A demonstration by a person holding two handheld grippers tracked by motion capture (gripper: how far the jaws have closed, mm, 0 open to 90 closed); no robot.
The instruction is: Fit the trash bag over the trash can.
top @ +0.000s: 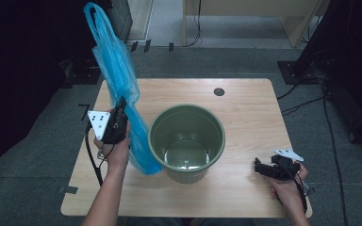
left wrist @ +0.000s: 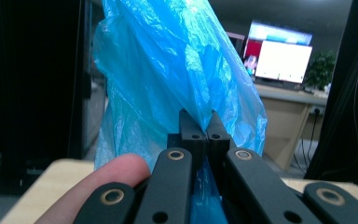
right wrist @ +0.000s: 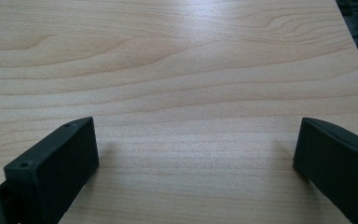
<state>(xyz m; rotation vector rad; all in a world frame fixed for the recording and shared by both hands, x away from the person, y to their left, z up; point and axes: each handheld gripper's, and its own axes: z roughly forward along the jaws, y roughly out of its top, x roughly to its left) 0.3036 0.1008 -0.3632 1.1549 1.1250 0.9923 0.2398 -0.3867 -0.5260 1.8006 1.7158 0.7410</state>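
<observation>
Left gripper [top: 121, 104] pinches the blue bag [top: 118, 80] tight, lifted left of the green bucket [top: 187, 141]; its bottom perhaps touches the bench [top: 245, 113]. Right gripper [top: 260, 165] rests wide open, empty, near right.

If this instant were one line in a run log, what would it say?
left gripper: shut on bag, held up beside bucket | right gripper: open, empty, low over table

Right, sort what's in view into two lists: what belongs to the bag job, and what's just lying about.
Belongs to the job:
- blue plastic bag, pinched in the shut left gripper and held up beside the bucket
- green bucket, upright on the table
- right gripper, open, resting on the table

Just lying about:
- black cables on the floor
- monitors in the background
</observation>
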